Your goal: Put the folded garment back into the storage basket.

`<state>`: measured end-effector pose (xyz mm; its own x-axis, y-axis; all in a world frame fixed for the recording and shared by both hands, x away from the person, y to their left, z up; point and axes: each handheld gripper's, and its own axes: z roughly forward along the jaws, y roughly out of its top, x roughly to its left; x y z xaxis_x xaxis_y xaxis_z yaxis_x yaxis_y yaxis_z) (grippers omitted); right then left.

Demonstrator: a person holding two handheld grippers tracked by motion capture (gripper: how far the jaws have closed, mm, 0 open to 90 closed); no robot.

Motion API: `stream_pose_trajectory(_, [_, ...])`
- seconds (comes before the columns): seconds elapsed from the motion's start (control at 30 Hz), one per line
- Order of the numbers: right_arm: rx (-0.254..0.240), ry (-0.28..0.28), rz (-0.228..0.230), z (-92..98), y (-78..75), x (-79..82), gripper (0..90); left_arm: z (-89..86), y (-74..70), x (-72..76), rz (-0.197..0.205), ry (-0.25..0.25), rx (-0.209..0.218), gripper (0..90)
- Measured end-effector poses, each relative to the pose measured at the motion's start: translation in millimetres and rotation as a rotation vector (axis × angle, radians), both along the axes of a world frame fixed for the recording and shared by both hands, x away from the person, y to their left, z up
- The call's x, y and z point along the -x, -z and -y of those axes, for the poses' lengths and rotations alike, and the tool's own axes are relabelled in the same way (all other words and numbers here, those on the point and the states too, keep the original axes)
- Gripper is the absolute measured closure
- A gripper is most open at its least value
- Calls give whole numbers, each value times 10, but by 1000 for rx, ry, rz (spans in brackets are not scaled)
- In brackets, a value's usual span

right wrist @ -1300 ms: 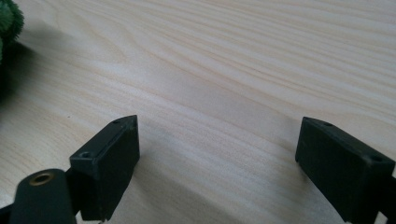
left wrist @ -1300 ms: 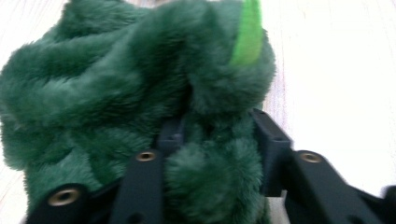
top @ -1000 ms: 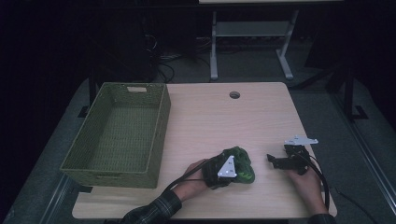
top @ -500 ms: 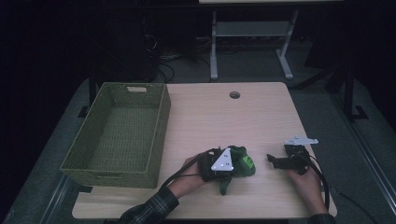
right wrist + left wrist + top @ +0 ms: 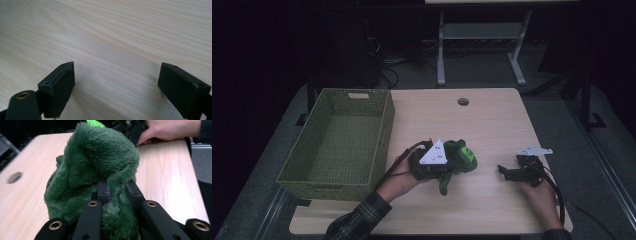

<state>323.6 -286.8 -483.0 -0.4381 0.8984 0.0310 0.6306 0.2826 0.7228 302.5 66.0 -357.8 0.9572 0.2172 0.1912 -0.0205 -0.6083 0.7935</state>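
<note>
A dark green plush toy [image 5: 458, 159] with a bright green patch hangs just above the wooden table [image 5: 492, 120], near its front middle. My left gripper [image 5: 449, 167] is shut on it; in the left gripper view the two jaws pinch a fold of the plush toy [image 5: 100, 170] and its fur bulges around them. My right gripper [image 5: 507, 172] rests low on the table at the front right, a hand behind it. In the right gripper view its fingertips [image 5: 58, 82] stand wide apart, so the right gripper [image 5: 120, 85] is open over bare wood with nothing between them.
A woven green basket [image 5: 307, 162] stands at the table's left side and nothing lies in it. A round cable hole [image 5: 463, 102] is near the far edge. Beyond the table are a dark floor, cables and a metal frame [image 5: 482, 35].
My left gripper has risen with the plush toy and shifted a little left, lifting it off the table. The right gripper has stayed where it was.
</note>
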Motion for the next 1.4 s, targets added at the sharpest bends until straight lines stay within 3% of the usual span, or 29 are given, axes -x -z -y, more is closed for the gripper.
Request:
stream_pose_trajectory(0.4, [0, 1, 0, 0, 0, 0, 139, -721, -508, -142, 75, -154, 18, 770])
stream_pose_trajectory(0.6, [-1, 2, -1, -1, 0, 1, 140, -1240, -730, -181, 124, -278, 29, 768])
stream_pose_trajectory(0.73, [0, 2, 0, -1, 0, 0, 140, -1577, -777, -205, 147, -369, 14, 768])
stream_pose_trajectory(0.87, [0, 2, -1, 0, 0, 1, 140, -1847, -702, -243, 141, -447, -18, 766])
stream_pose_trajectory(1.1, [0, 2, 0, 0, 0, 1, 140, -2194, -366, -350, 77, -549, -72, 765])
stream_pose_trajectory(1.33, [0, 2, 0, 0, -1, 0, 140, -2332, -66, -453, -36, -587, -74, 762])
stream_pose_trajectory(1.4, [0, 2, 0, 0, -1, 1, 140, -2337, -8, -470, -52, -587, -90, 761])
